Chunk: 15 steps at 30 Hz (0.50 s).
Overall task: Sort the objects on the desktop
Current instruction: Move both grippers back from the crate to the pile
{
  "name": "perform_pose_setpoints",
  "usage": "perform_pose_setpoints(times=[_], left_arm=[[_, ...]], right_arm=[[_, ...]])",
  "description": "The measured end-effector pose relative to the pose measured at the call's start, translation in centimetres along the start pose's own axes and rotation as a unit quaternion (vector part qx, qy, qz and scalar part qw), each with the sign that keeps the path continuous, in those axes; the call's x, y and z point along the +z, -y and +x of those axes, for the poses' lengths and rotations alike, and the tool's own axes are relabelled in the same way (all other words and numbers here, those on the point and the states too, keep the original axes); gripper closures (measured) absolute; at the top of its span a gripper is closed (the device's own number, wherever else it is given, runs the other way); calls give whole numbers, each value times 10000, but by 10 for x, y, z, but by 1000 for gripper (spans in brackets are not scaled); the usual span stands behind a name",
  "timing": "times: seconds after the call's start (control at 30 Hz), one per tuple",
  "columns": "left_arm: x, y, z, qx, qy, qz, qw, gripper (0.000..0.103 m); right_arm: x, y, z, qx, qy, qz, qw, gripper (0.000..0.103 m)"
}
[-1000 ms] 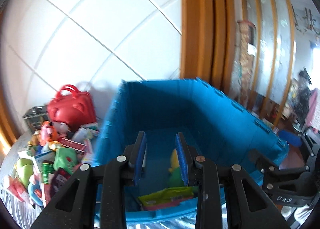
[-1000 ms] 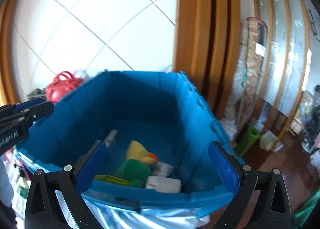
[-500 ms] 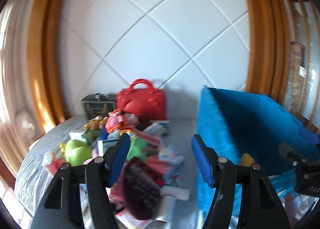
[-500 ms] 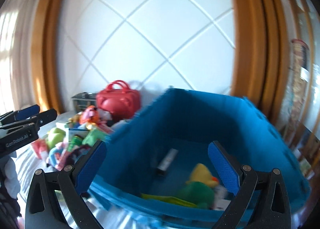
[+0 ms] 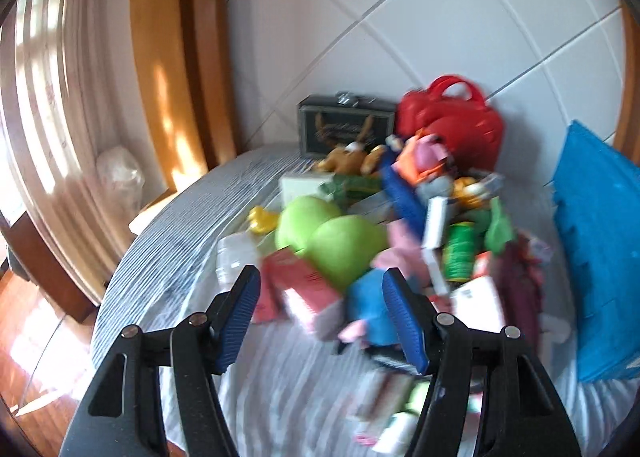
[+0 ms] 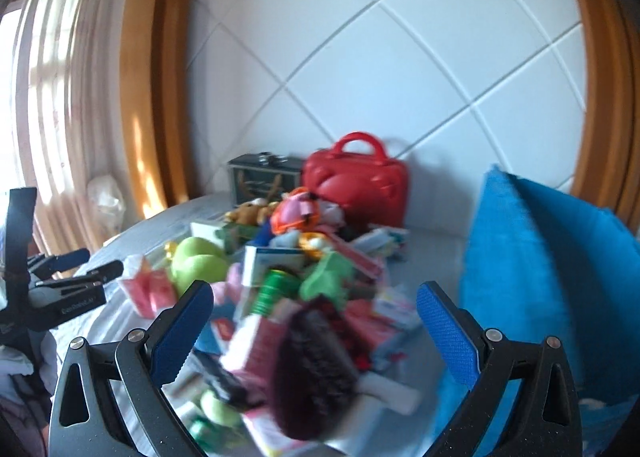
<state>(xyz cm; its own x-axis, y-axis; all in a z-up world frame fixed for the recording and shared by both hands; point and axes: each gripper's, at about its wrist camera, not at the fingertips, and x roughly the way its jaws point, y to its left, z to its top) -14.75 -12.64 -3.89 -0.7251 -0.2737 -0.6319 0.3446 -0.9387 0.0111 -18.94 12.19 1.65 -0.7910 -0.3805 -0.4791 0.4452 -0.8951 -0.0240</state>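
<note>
Hovering above a heap of toys and packets (image 5: 404,225) on a round bench (image 5: 172,241) covered in a pale striped cloth. Left gripper (image 5: 322,313) spread wide, blue pads (image 5: 236,313) apart, nothing pinched; framing, in the wrist view, a pink box (image 5: 304,289) and a blue-and-pink soft toy (image 5: 368,309) at the near edge of the heap, apparently above them rather than touching. Right gripper (image 6: 314,331) likewise spread wide and empty, above a dark maroon furry thing (image 6: 312,369) at the near side of the heap; blur too strong to name it better.

Relative to the heap: red handbag (image 6: 356,179) at its far side against the white panelled wall (image 6: 380,57), dark box (image 6: 264,175) just left of the handbag, brown plush toy (image 5: 348,159) in front of that box. Light green rounded toy (image 5: 332,237) on the heap's left part, green can (image 6: 272,291) near its middle, small yellow toy (image 5: 262,219) at its left edge. Blue crate (image 6: 544,269) standing on the bench to the right of the heap, close beside it. Left gripper seen from the right wrist view well to the left of the heap, over the bench's edge. Curtain (image 6: 52,77) and wooden frame (image 6: 156,77) farther left.
</note>
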Motion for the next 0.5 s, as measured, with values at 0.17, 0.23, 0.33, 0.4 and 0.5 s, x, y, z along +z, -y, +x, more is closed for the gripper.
perform_pose_setpoints(times=[0.17,0.23,0.33,0.4,0.5], left_arm=[[-10,-73,48,158,-524,5,9985,40],[-15,-91,67,145,-765,19,9970,40],[-21,-108,89,4,-1002,-55,9950,40],[-22,-114,102,-60,-1093,-72,9940,40],[-22,-118,120,-157,-1215,-70,9924,40]], right_arm=[[-7,-69,61,391,-495,-3,9980,0],[-16,-91,79,439,-720,-17,9964,0],[-27,-116,104,480,-1020,-53,9936,0],[-33,-127,120,529,-1230,-52,9910,0],[-42,-139,145,647,-1544,-31,9859,0]])
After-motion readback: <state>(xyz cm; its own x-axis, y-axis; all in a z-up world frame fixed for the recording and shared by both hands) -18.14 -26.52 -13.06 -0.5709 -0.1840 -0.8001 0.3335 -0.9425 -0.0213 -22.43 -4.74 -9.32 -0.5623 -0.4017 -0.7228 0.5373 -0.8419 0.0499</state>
